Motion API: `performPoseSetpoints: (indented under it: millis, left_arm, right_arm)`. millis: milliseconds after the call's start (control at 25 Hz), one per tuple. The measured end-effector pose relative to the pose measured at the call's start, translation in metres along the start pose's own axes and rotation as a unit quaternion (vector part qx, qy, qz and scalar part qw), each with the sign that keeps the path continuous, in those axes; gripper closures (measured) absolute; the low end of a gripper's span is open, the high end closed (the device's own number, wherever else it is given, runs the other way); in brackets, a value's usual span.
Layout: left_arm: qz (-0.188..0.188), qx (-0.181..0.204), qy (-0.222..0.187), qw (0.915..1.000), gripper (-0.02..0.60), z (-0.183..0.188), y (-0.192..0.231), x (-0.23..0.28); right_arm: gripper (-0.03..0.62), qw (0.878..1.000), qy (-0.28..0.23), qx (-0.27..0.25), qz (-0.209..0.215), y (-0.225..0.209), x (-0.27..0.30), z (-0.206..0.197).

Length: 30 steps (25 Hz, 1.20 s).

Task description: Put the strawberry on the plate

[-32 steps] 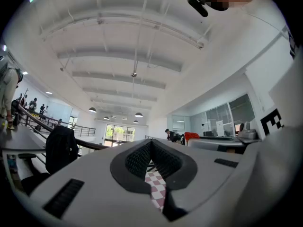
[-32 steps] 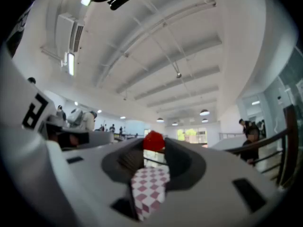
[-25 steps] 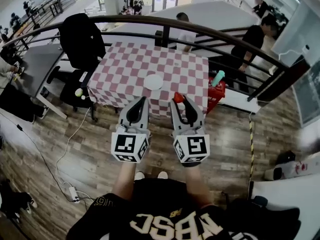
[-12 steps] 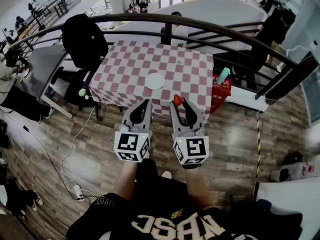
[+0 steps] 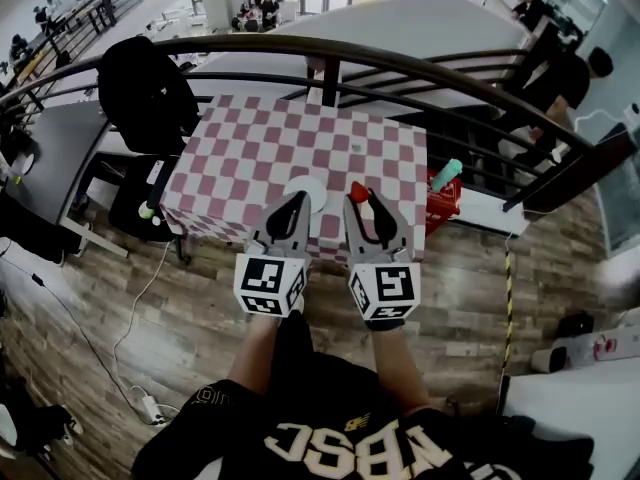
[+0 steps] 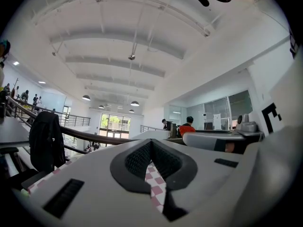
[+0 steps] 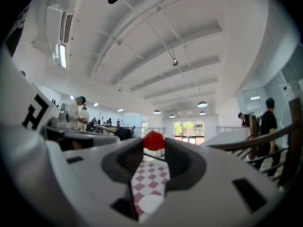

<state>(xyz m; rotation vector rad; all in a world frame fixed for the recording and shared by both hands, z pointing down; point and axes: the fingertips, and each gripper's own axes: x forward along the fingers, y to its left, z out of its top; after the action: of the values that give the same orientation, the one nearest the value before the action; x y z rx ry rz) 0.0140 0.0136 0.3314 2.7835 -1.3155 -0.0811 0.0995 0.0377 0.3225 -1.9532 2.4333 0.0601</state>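
Observation:
A red strawberry [image 5: 358, 191] sits pinched at the tips of my right gripper [image 5: 361, 197]; the right gripper view shows the strawberry [image 7: 154, 141] held between the closed jaws. The white plate [image 5: 308, 193] lies on the pink-and-white checked table [image 5: 250, 158], partly hidden behind my left gripper [image 5: 298, 201] and just left of the strawberry. My left gripper [image 6: 151, 147] has its jaws together with nothing in them. Both grippers hover side by side over the table's near edge. In the right gripper view the plate [image 7: 152, 203] shows low between the jaws.
A dark curved railing [image 5: 330, 53] runs behind the table. A black jacket hangs on a chair [image 5: 145, 93] at the left. A red crate [image 5: 440, 200] stands right of the table on the wooden floor [image 5: 150, 308]. People stand beyond the railing at the upper right.
The table and plate have come nearer; both grippers now reach over the table's near edge, the left one covering part of the plate. The strawberry stays held in the right gripper.

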Motion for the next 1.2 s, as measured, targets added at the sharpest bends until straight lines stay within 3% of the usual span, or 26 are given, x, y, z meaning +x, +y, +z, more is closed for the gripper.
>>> performPoseSetpoints:
  millis: [200,600,880,1200]
  left_arm:
    - [-0.008,-0.002,-0.007,0.9999,0.572,0.016,0.054,0.059]
    - [-0.014,-0.023,0.014,0.9995,0.572,-0.004,0.161,0.130]
    - [-0.023,-0.035,0.049,0.9979,0.572,-0.045,0.175,0.168]
    - [-0.009,-0.039,0.104,0.9938,0.572,-0.087,0.188,0.201]
  right_arm:
    - [0.451,1.000,-0.001,-0.015,0.002,-0.005,0.079,0.008]
    - [0.451,0.998,0.048,-0.033,-0.008,-0.023,0.190,-0.032]
    - [0.451,0.995,0.089,-0.032,0.000,-0.054,0.226,-0.075]
    - [0.451,0.987,0.155,-0.023,0.041,-0.092,0.258,-0.131]
